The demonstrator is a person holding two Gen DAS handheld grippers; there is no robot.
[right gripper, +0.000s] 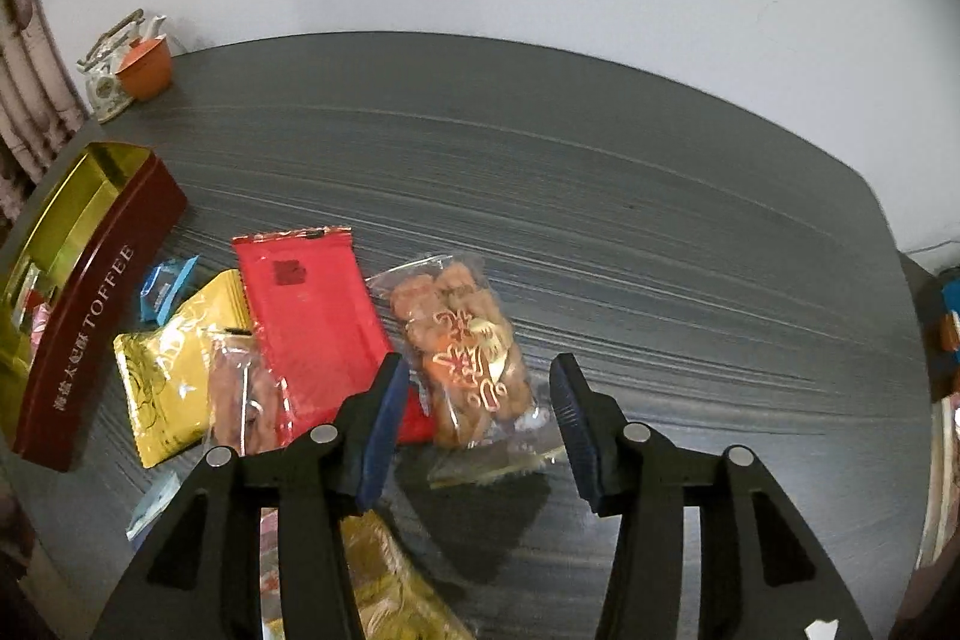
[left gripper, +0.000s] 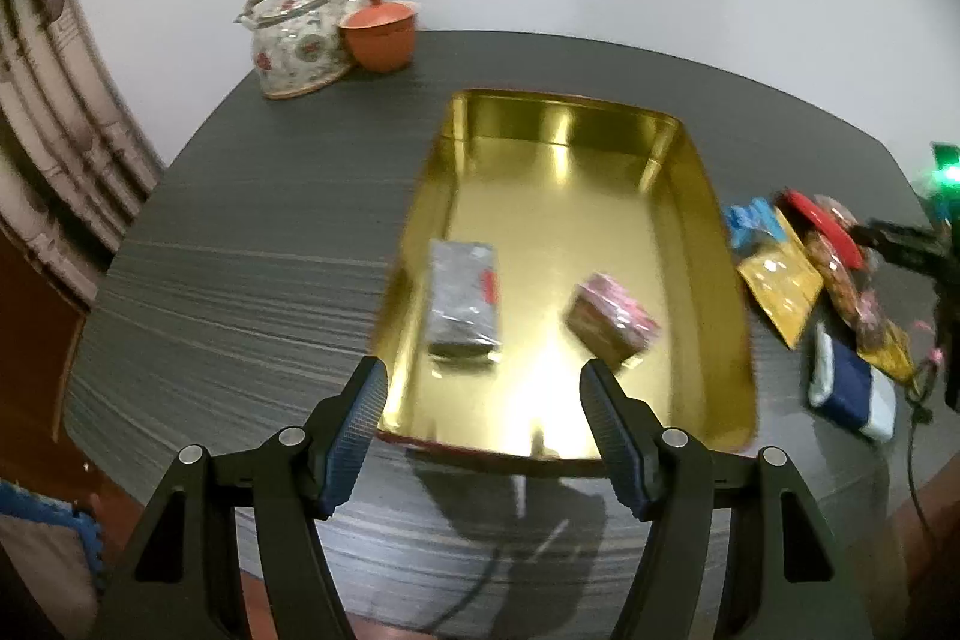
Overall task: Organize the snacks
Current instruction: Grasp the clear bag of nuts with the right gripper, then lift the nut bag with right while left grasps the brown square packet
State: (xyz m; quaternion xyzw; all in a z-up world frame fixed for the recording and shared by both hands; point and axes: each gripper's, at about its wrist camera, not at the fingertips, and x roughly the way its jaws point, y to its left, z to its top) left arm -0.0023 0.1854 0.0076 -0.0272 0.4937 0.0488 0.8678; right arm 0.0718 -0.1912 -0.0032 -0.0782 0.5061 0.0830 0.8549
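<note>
The toffee tin (left gripper: 690,142) lay open on the dark counter (left gripper: 240,244), its gold interior exposed and its maroon outer wall lettered "TOFFEE" in the right wrist view. It contained two items: a grey wrapped packet (left gripper: 463,301) toward the left wall and a pink-and-brown wrapped block (left gripper: 611,322) toward the right, well apart from each other.

The left tool (left gripper: 483,394) hung above the near rim of the tin with its fingers apart and nothing between them.

The remaining snacks lay loose on the counter just beside the tin: a red packet (right gripper: 318,316), a gold packet (right gripper: 168,376), a small blue packet (right gripper: 163,287) and a clear bag of brown pieces (right gripper: 465,346). The right tool (right gripper: 474,388) was spread open above the clear bag, gripping nothing.

A floral teapot (left gripper: 294,40) and an orange lidded cup (left gripper: 381,34) stood touching at the far corner.
</note>
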